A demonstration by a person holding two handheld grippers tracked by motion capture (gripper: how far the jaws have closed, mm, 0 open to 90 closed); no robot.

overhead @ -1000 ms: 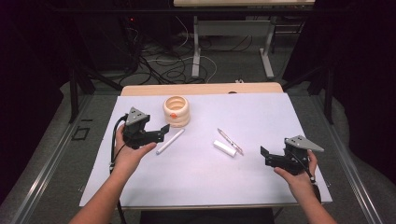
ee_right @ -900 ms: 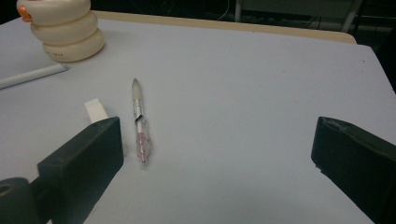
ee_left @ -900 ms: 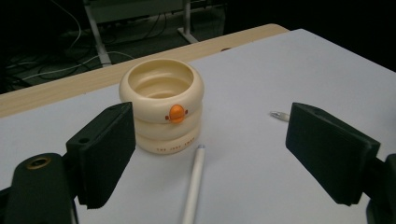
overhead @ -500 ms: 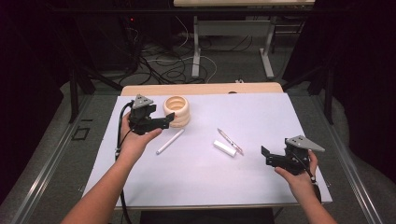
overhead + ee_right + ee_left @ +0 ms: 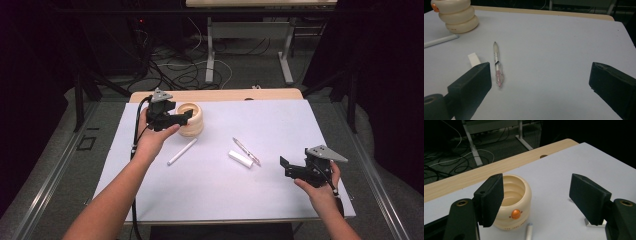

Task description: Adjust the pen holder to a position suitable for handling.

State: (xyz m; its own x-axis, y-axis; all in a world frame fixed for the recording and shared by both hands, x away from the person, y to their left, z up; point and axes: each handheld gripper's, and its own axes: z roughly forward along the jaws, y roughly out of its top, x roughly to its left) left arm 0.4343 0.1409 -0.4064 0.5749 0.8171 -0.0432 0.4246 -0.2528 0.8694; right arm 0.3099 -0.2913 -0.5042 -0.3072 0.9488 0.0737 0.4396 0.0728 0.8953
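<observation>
Two grippers out, both unclenched and carrying nothing.
Near the desk's right front corner I idle the right gripper (image 5: 292,168); my left gripper (image 5: 184,118), jaws just closing, hovers over the ribbed cream pot (image 5: 194,121) with an orange button by the far edge.

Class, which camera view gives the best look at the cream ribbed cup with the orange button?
The left gripper view: the cup sits close, showing its ribbed hollow inside and the orange button. The high view shows the cup small and partly behind the left gripper. The right gripper view catches its ribbed outside at the top-left corner, cut off.
</observation>
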